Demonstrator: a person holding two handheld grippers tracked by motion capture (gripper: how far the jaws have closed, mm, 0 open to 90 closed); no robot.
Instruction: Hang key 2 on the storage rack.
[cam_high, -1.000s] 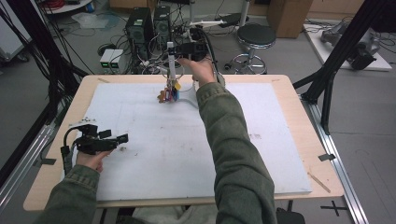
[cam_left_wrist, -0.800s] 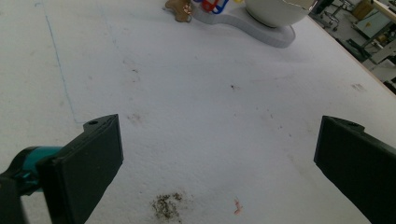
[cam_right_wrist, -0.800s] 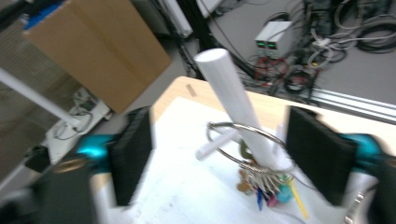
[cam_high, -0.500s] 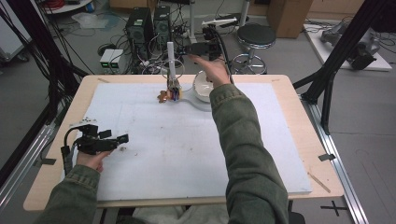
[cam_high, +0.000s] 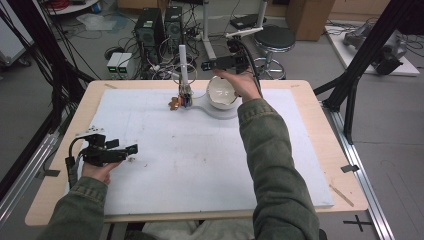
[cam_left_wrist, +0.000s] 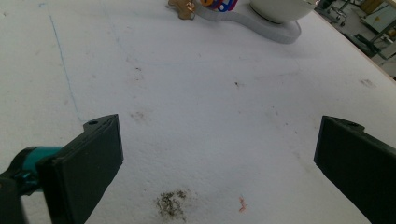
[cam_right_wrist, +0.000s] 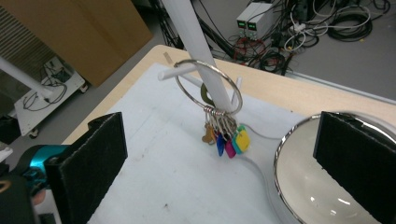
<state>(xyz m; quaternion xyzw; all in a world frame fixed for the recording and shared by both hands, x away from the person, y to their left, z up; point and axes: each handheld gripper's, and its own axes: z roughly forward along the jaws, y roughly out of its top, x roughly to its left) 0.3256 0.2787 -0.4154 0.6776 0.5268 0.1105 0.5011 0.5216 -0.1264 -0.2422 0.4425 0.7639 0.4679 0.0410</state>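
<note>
A metal key ring (cam_right_wrist: 208, 87) hangs on a peg of the white post (cam_right_wrist: 194, 42), with several coloured keys and tags (cam_right_wrist: 229, 139) dangling under it. In the high view the post (cam_high: 183, 62) stands at the table's far side and the keys (cam_high: 181, 101) hang near its foot. My right gripper (cam_high: 209, 64) hovers over the white bowl (cam_high: 220, 94), pointing left at the post. Its jaws have just been opening and now stand open (cam_right_wrist: 219, 135) and empty, clear of the ring. My left gripper (cam_high: 120, 151) rests open at the mat's near left, empty (cam_left_wrist: 219, 154).
The bowl (cam_right_wrist: 322, 186) sits on the stand's grey base (cam_left_wrist: 268, 28), right of the post. A white foam mat (cam_high: 200, 160) covers the wooden table (cam_high: 320, 145). Cables, computer cases and a stool (cam_high: 275, 37) lie beyond the far edge.
My right hand has drawn back from the keys at the post and moved right, over the bowl. The keys stay hanging on the stand. The left hand has not moved.
</note>
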